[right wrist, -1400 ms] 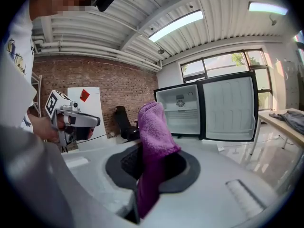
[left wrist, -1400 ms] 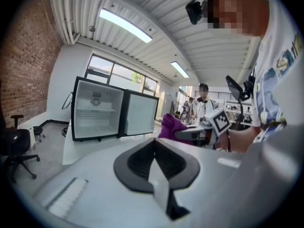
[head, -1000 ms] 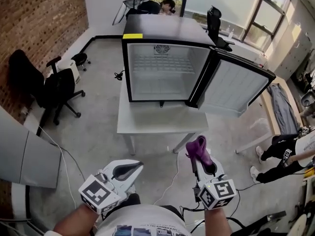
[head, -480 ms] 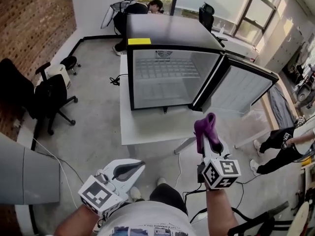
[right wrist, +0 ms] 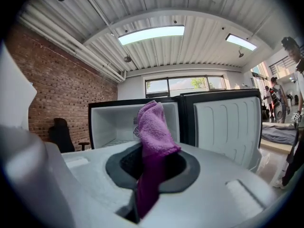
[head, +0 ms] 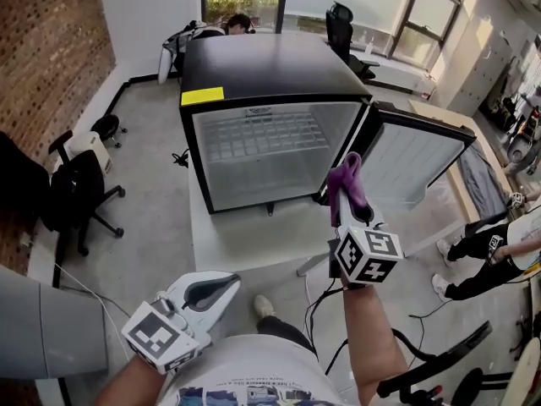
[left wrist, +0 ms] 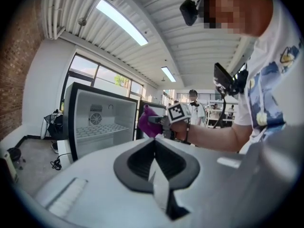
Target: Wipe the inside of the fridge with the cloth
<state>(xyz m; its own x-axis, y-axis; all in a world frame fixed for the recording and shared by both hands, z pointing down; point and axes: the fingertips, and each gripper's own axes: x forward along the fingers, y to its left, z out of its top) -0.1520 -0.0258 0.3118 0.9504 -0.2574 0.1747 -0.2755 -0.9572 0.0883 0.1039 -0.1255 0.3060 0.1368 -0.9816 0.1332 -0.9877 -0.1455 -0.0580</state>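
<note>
A small black fridge [head: 254,74] stands on a white table [head: 254,244], its door [head: 414,155] swung open to the right. Its white inside [head: 266,155] holds a wire shelf. My right gripper [head: 347,197] is shut on a purple cloth [head: 348,180] and hangs in front of the fridge's right edge, short of the opening. The cloth [right wrist: 152,137] sticks up between the jaws in the right gripper view, with the fridge [right wrist: 118,122] behind. My left gripper [head: 211,293] stays low at the left, shut and empty; its view shows the fridge [left wrist: 95,122] and the cloth [left wrist: 148,122].
A black office chair [head: 72,193] stands left of the table by the brick wall. Another person [head: 494,244] sits at the right on the floor. Someone bends down behind the fridge [head: 232,24]. A cable [head: 317,303] hangs by the table's front edge.
I have stepped closer to the fridge. My right gripper has risen and moved forward with the cloth toward the opening. The left gripper has stayed low.
</note>
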